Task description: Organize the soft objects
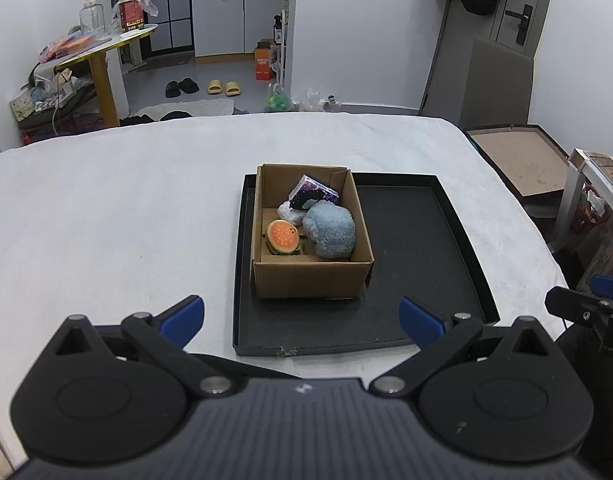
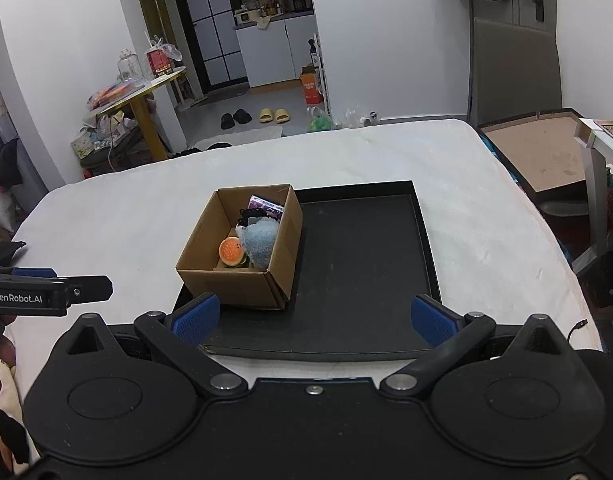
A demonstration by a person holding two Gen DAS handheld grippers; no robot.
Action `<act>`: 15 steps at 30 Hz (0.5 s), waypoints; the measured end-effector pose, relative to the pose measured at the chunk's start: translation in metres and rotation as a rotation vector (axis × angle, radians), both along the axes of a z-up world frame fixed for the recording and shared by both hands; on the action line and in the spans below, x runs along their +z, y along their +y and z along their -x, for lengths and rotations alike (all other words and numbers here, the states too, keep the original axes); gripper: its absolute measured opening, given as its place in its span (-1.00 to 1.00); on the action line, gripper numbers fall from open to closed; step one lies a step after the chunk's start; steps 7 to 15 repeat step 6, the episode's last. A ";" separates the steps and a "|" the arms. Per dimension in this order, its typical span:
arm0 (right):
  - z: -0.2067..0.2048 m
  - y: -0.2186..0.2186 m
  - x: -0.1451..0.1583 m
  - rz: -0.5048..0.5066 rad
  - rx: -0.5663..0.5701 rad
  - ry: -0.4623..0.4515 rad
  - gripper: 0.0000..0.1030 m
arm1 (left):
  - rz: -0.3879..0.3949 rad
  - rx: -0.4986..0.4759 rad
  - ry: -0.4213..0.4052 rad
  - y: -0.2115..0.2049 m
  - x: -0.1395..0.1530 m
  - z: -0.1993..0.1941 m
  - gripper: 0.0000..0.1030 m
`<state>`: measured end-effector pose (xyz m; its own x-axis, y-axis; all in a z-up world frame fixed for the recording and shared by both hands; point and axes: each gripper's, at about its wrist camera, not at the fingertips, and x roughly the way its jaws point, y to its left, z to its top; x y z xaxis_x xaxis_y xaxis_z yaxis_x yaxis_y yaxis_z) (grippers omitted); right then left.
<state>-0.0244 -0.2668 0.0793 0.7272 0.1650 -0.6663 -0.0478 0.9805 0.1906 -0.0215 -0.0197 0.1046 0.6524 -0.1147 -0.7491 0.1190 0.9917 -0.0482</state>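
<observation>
From the left wrist camera, the left gripper (image 1: pixel 301 318) is spread wide with nothing between its blue pads (image 1: pixel 185 317), hovering above the near edge of a black tray (image 1: pixel 422 264) that lies on a white cloth-covered surface (image 1: pixel 106 216). A cardboard box (image 1: pixel 310 278) stands in the left part of the tray, open at the top, and the soft things are all inside it: a fuzzy blue plush (image 1: pixel 329 230) against the right wall, a burger-shaped toy (image 1: pixel 283 237) just left of it and touching it, a crumpled white bag (image 1: pixel 288 211) behind those, and a dark item with a purple packet (image 1: pixel 312 191) at the back (what the dark item is, I cannot tell). The right part of the tray is bare. The right wrist camera shows the right gripper (image 2: pixel 313 317) likewise gaping wide and holding nothing, poised over the tray's (image 2: pixel 362 272) near rim, with the box (image 2: pixel 234 280) ahead and to the left, the blue plush (image 2: pixel 259 242) and burger toy (image 2: pixel 231 251) side by side within. The left gripper (image 2: pixel 82 290) shows at the left edge, seen side-on.
</observation>
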 end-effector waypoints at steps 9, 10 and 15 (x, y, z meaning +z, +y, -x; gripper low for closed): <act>-0.003 -0.001 -0.006 -0.010 0.004 0.010 1.00 | -0.003 -0.004 0.004 -0.003 -0.004 -0.007 1.00; -0.003 -0.001 -0.006 -0.010 0.004 0.010 1.00 | -0.003 -0.004 0.004 -0.003 -0.004 -0.007 1.00; -0.003 -0.001 -0.006 -0.010 0.004 0.010 1.00 | -0.003 -0.004 0.004 -0.003 -0.004 -0.007 1.00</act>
